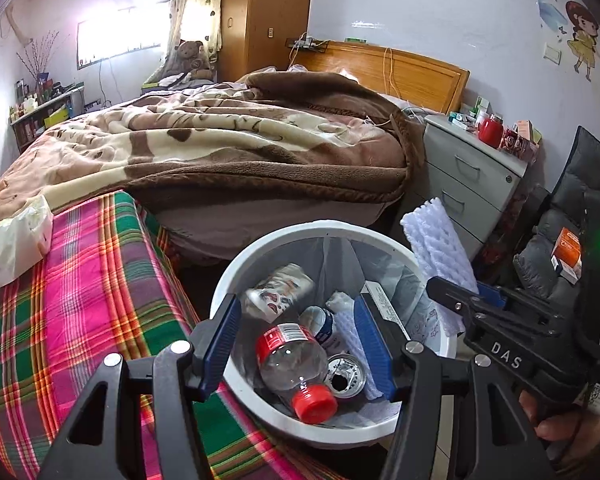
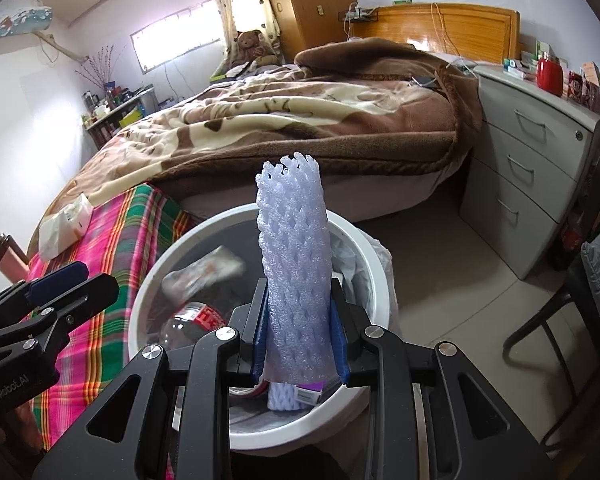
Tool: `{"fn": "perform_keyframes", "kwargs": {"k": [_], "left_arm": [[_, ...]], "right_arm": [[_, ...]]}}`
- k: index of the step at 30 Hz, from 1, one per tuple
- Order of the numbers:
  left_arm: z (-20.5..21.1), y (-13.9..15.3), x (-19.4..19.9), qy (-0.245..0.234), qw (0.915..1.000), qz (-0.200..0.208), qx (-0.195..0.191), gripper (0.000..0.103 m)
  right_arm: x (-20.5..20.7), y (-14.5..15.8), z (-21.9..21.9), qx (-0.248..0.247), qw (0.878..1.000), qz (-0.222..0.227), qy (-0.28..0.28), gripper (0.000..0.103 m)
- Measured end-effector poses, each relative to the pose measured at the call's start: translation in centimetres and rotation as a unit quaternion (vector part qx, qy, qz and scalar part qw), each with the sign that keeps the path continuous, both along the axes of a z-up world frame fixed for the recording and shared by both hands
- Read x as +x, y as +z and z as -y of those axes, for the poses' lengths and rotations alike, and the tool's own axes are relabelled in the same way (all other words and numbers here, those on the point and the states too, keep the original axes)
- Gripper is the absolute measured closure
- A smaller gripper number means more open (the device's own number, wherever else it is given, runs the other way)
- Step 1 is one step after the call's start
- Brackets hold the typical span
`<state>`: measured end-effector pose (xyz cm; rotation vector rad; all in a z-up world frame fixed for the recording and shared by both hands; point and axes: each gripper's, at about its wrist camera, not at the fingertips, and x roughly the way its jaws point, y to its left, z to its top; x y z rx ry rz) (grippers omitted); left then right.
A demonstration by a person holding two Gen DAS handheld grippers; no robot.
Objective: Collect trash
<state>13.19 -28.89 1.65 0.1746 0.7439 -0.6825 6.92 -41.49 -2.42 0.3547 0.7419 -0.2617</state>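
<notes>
A white trash bin [image 1: 236,276] lined with a clear bag stands beside the bed and also shows in the right wrist view [image 2: 364,240]. Inside lie a clear bottle with a red cap [image 1: 296,364], a can [image 1: 346,374], a wrapper [image 1: 278,288] and foam. My left gripper [image 1: 298,346] is open and empty just above the bin. My right gripper [image 2: 300,340] is shut on a white foam net sleeve [image 2: 296,264], held upright over the bin; the sleeve also shows in the left wrist view [image 1: 440,248].
A plaid pink and green cover [image 1: 72,300] lies left of the bin with a crumpled white bag [image 1: 16,240] on it. The bed with a brown blanket [image 1: 220,136] is behind. A grey drawer cabinet [image 1: 472,176] and a dark chair [image 1: 560,248] stand at the right.
</notes>
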Motion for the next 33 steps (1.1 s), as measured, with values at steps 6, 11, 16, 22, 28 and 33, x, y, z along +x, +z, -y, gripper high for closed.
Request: {"fn": "perform_keyframes", "kwargs": {"k": [6,11,16,22,28,33], "left_arm": [[-0.3,-0.1,0.2,0.005,0.9999,-0.008,-0.004,0.040],[-0.9,-0.1,0.1,0.008,0.9999,-0.012,-0.008,0.031],[-1.7,0.2,-0.2,0.012,0.9998,-0.011,-0.011,0.028],[-2.6,0.6,-0.8,0.016,0.9997,-0.006,-0.017,0.026],[-3.8,1.1,-1.7,0.022,0.9994,0.001,-0.025,0.023],[-5.2,1.3,-2.9,0.033,0.9990,0.014,-0.026,0.022]], "right_arm": [[0.4,-0.5,-0.1,-0.009,1.000,-0.019,0.010,0.072],[0.1,-0.3,-0.2,-0.008,1.000,-0.016,0.009,0.047],[-0.3,0.0,-0.3,-0.007,1.000,-0.013,0.003,0.047],[-0.7,0.7,-1.2,-0.010,1.000,-0.001,0.004,0.047],[-1.5,1.3,-2.1,-0.013,1.000,0.013,0.003,0.047],[-2.6,2.0,-3.2,-0.017,0.999,0.033,0.005,0.047]]}}
